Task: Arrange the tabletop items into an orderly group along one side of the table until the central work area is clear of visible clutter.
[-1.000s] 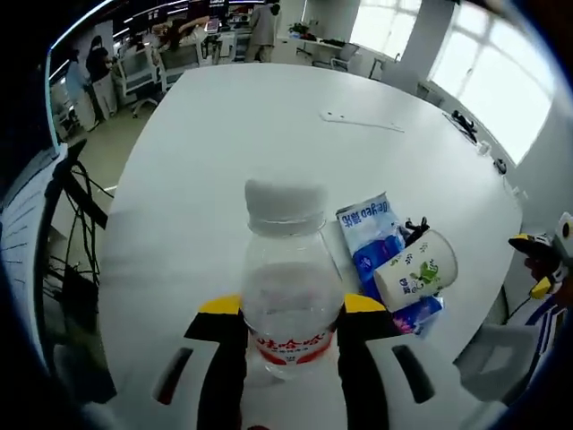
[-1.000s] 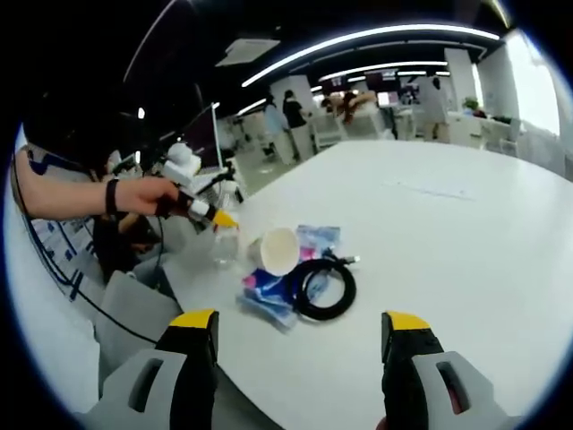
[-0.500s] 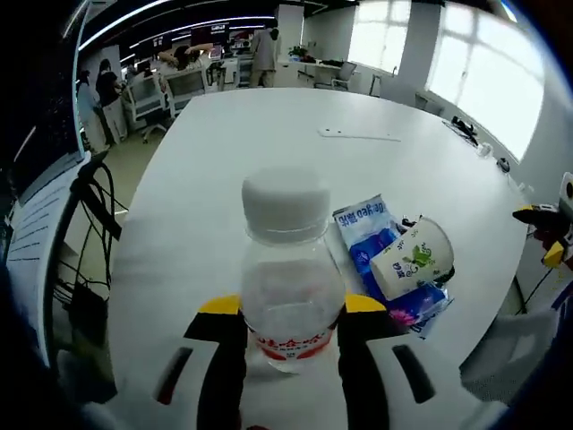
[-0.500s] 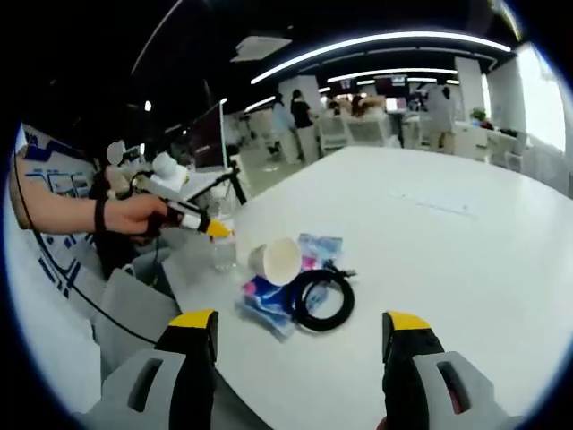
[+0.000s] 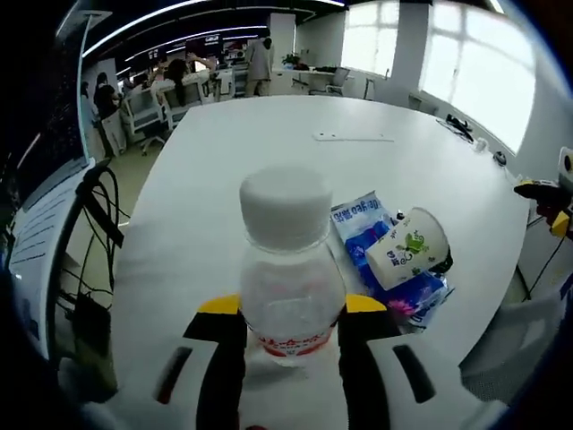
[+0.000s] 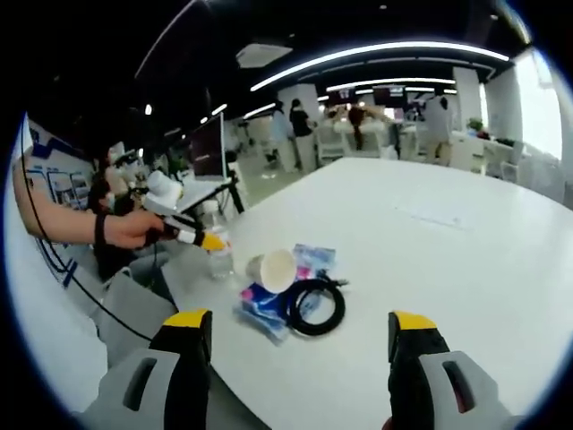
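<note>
My left gripper [image 5: 291, 309] is shut on a clear water bottle [image 5: 288, 264] with a white cap and a red label, held just above the white table [image 5: 251, 134]. To the bottle's right lie blue snack packets [image 5: 363, 224] with a white paper cup [image 5: 407, 255] on its side over them. In the right gripper view the same cup [image 6: 271, 269], packets [image 6: 260, 305] and a coiled black cable [image 6: 315, 306] sit near the table's edge, and the left gripper [image 6: 208, 240] holds the bottle [image 6: 220, 260] beside them. My right gripper [image 6: 300, 331] is open, with nothing between its jaws.
A thin white strip [image 5: 351, 138] lies further out on the table [image 6: 466, 269]. Black cables [image 5: 94, 202] hang off the table's left side. People and desks [image 5: 161, 81] stand in the office beyond. A person's forearm [image 6: 72, 224] holds the left gripper.
The left gripper's camera has shifted slightly, bringing the bottle a little nearer the packets and cup. The right gripper's view has drifted slightly; the items lie as before.
</note>
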### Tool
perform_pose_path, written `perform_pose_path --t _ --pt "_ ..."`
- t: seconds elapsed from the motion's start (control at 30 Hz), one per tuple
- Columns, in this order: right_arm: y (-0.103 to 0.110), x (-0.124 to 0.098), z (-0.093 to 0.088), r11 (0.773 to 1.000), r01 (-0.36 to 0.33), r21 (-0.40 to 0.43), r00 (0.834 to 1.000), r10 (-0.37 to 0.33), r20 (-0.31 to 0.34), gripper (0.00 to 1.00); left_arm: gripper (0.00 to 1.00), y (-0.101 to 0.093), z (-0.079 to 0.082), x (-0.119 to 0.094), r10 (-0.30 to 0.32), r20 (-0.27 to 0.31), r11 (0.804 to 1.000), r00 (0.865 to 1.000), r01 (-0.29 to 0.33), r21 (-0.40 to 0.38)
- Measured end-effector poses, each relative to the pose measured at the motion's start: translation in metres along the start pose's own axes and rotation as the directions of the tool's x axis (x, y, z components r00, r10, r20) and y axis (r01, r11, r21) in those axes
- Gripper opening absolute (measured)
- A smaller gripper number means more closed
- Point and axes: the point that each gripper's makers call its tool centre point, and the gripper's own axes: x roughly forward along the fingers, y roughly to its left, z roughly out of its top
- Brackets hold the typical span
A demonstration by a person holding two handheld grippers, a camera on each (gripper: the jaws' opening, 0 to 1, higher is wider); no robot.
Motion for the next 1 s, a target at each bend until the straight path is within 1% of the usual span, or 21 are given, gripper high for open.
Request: perform_pose_path --t 0.13,0.2,0.27,0.37,0.47,0.57,0.67,0.83,1.0 --pt "0.000 -0.001 -0.001 1.000 0.005 0.005 1.000 -0.005 0.001 0.84 0.38 -0.005 -0.003 -0.004 0.005 0.014 1.000 1.000 -0.005 0.022" --pt "0.001 -0.001 0.000 1.000 0.002 0.012 1.000 -0.002 0.003 0.85 0.38 -0.008 -0.008 -0.010 0.012 0.011 0.999 1.000 -0.012 0.035" --pt "0.002 0.000 -0.002 1.000 0.000 0.007 1.000 0.000 -0.006 0.87 0.38 -0.010 -0.009 -0.012 0.017 0.009 0.999 1.000 -0.017 0.048" --pt "0.002 -0.001 -0.002 1.000 0.001 0.012 1.000 -0.001 -0.005 0.88 0.38 -0.007 -0.011 -0.013 0.019 0.006 0.998 1.000 -0.019 0.055" --pt "0.003 -0.001 -0.002 1.000 0.003 0.018 1.000 -0.003 0.001 0.88 0.38 -0.005 -0.016 -0.015 0.027 0.010 0.999 1.000 -0.027 0.037" --pt "0.003 -0.001 -0.003 1.000 0.004 0.020 1.000 -0.004 -0.002 0.88 0.38 -0.009 -0.021 -0.019 0.030 0.013 0.999 0.999 -0.031 0.041" --pt "0.004 -0.002 -0.006 1.000 0.005 0.016 1.000 -0.005 -0.010 0.89 0.38 -0.011 -0.019 -0.021 0.042 0.028 0.998 0.999 -0.044 0.043" --pt "0.005 -0.005 -0.008 1.000 0.006 0.020 1.000 -0.005 -0.012 0.89 0.38 -0.007 -0.017 -0.017 0.056 0.041 0.998 0.998 -0.058 0.036" --pt "0.006 -0.006 -0.012 1.000 0.007 0.025 1.000 -0.006 -0.016 0.89 0.39 -0.006 -0.018 -0.017 0.066 0.048 0.998 0.997 -0.067 0.003"
